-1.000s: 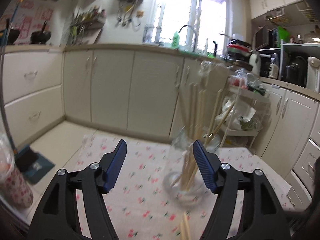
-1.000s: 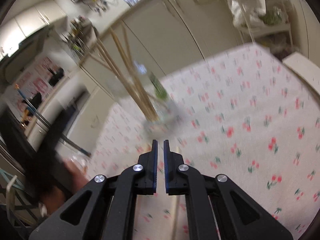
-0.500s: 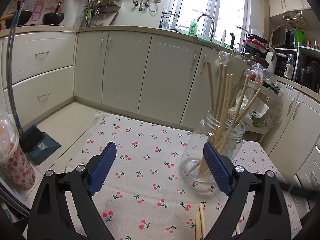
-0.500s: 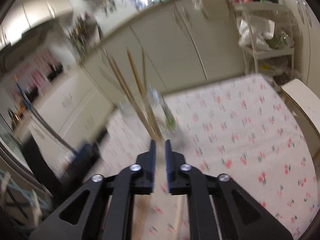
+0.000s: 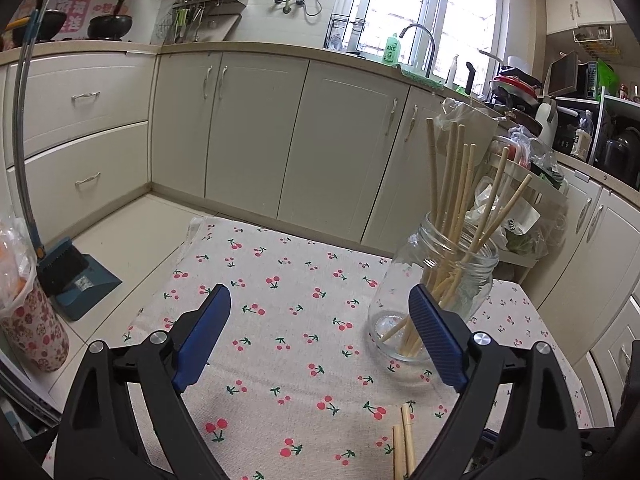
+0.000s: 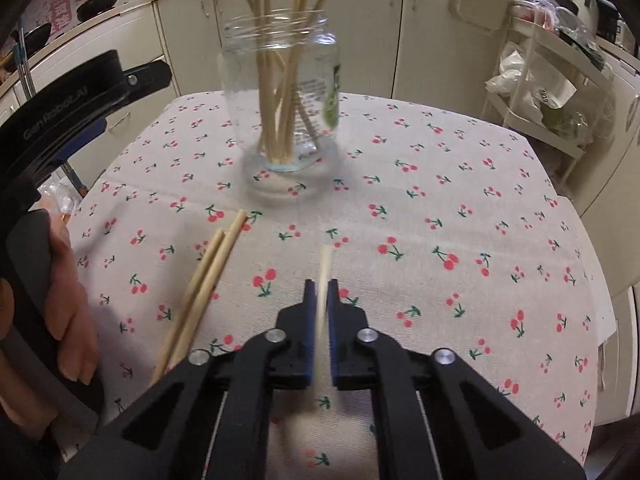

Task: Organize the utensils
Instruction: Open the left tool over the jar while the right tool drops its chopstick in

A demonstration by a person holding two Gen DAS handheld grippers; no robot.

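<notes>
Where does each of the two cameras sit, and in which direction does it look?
Left wrist: on the left gripper, looking forward and slightly down over the cherry tablecloth to the cabinets; its open blue fingers show.
Right wrist: on the right gripper, looking steeply down at the table; it is shut on a chopstick; the left hand shows.
Shared: the glass jar of chopsticks, and two loose chopsticks.

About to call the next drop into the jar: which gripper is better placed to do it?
Right. The right gripper is shut on a chopstick, with the glass jar straight ahead. The left gripper is open and empty, the jar behind its right finger, suited at most to steadying it.
</notes>
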